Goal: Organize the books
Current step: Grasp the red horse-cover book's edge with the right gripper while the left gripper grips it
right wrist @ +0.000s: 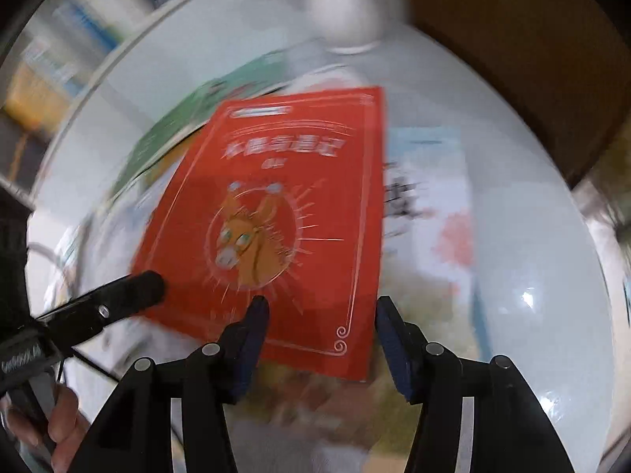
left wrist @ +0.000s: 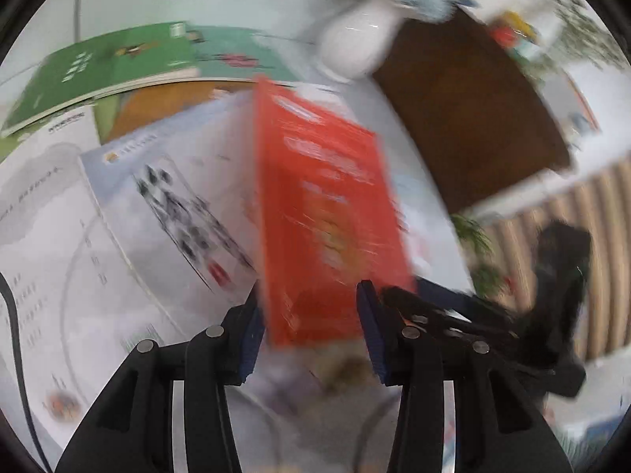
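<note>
Left wrist: left tongs (left wrist: 309, 293) apart, red book (left wrist: 327, 205) btwn, grip unclear; right tongs (right wrist: 321, 303) apart.

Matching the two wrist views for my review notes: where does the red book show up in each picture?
Left wrist view: the red book runs from centre down to between the left claw's fingers, seen nearly edge-on.
Right wrist view: the red book fills the centre, cover facing the camera, its lower edge above the right claw.
Shared landmark: the white vase at the top.
</note>
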Tool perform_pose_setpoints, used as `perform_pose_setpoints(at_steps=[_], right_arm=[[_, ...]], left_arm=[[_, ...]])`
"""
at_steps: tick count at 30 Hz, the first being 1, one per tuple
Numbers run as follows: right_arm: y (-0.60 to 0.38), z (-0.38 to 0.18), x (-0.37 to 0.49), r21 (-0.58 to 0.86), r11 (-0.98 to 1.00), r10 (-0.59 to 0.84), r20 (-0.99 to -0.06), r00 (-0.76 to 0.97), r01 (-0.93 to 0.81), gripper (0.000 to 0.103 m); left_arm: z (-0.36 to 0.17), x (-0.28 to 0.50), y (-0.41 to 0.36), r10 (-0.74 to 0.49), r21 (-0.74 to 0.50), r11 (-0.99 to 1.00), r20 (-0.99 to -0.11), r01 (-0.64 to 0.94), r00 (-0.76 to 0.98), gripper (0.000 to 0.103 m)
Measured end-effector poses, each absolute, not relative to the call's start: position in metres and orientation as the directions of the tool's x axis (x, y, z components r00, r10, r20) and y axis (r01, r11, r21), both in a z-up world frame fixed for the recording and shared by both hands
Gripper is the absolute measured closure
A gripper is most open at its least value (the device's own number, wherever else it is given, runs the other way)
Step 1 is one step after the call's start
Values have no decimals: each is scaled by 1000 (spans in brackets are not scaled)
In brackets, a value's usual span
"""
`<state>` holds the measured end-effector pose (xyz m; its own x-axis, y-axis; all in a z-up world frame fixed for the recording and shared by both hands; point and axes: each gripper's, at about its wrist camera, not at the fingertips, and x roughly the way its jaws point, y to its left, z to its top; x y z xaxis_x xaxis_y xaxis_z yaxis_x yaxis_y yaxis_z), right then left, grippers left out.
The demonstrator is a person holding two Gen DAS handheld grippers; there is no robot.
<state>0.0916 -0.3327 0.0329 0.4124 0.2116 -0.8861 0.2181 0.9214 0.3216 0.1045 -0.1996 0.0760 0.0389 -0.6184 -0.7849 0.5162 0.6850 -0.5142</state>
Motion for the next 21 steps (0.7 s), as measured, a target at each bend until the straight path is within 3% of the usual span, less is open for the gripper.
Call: perform_pose_setpoints(at_steps=[4, 7, 9, 12, 18, 21], right_arm=[[-288, 39, 76, 281, 956, 230, -895, 382, 83, 54], [-297, 26, 64, 353, 924, 285, -891, 354, 144, 54], [-305, 20, 53, 407, 895, 328, -879, 346, 184, 54], [-304, 26, 43, 379, 906, 295, -885, 360, 189, 54], [-312, 34, 65, 277, 909, 131, -900, 415, 313, 52], [-313, 22, 82, 304, 898, 181, -914, 364, 317, 51]], left_arm=[[79, 56, -172, -575, -457, 715, -815, 528, 73, 63], [69, 34, -121, -609, -540, 737, -791, 407, 54, 63], [71, 29, -95, -596, -533, 765, -799, 361, 85, 63], [79, 39, -82, -580, -513, 786, -805, 345, 123, 63], [81, 99, -112, -478, -383, 856, -842, 347, 248, 60], [68, 112, -141, -346, -222, 906, -879, 362, 327, 60]])
